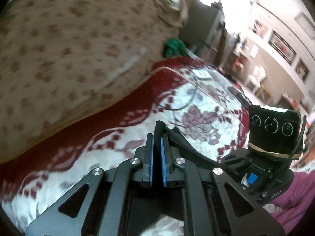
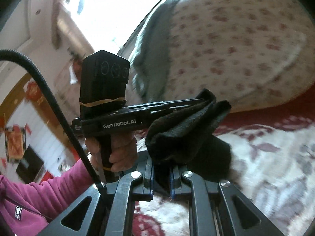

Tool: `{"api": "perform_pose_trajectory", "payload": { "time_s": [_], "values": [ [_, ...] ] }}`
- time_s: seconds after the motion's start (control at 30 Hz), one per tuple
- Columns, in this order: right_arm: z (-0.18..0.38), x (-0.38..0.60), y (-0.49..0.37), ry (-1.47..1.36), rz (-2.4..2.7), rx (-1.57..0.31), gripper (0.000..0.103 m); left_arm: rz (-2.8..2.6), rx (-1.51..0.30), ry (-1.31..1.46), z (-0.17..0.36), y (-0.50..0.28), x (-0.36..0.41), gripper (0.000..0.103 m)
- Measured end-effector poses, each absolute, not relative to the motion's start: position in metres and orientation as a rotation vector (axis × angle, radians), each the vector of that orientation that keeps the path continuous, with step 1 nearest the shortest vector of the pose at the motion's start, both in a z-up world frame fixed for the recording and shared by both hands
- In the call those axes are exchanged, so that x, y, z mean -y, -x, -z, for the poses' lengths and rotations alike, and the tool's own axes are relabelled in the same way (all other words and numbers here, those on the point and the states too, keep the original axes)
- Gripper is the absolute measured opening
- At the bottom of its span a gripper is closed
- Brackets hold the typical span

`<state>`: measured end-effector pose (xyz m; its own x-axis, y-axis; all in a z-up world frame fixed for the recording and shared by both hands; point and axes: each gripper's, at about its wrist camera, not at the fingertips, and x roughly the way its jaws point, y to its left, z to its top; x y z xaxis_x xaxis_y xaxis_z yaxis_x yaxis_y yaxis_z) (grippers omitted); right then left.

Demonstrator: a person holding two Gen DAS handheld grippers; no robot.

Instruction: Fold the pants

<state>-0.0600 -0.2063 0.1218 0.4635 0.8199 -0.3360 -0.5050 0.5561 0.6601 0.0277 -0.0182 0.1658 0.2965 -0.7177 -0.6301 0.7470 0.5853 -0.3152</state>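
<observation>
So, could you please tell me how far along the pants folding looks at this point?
Early stage. Done: both grippers have pinched the black fabric pants. In hand: the left gripper and right gripper hold them bunched above the red and white floral blanket. Left: no flat fold shows yet.

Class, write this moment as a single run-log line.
step: lifting pants | left gripper: shut on pants | right gripper: shut on pants | surface: floral blanket | fold: not yet made

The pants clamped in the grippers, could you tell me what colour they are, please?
Black. The pants show best in the right wrist view.
</observation>
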Motion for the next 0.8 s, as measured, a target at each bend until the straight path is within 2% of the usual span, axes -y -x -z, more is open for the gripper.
{"api": "perform_pose_trajectory", "payload": {
  "time_s": [0.23,0.47,0.53,0.63,0.7,0.8],
  "values": [
    [-0.107,0.108,0.034,-0.425,-0.998,-0.807,0.011,0.809,-0.826,0.129,-0.140,-0.024,-0.090,0.005],
    [-0.044,0.008,0.006,-0.354,-1.057,-0.994,0.011,0.582,-0.909,0.266,-0.078,-0.018,-0.178,0.005],
    [-0.026,-0.009,0.000,-0.350,-1.033,-1.036,0.012,0.505,-0.926,0.304,-0.066,-0.016,-0.199,0.005],
    [-0.010,-0.022,-0.007,-0.375,-0.981,-1.122,0.018,0.433,-0.918,0.367,-0.060,-0.010,-0.230,0.006],
    [-0.016,-0.016,-0.012,-0.427,-1.004,-1.147,0.020,0.409,-0.895,0.387,-0.064,-0.004,-0.240,0.022],
    [-0.043,0.019,-0.005,-0.478,-1.015,-1.076,0.023,0.402,-0.857,0.433,-0.073,0.010,-0.249,0.038]
  ]
}}
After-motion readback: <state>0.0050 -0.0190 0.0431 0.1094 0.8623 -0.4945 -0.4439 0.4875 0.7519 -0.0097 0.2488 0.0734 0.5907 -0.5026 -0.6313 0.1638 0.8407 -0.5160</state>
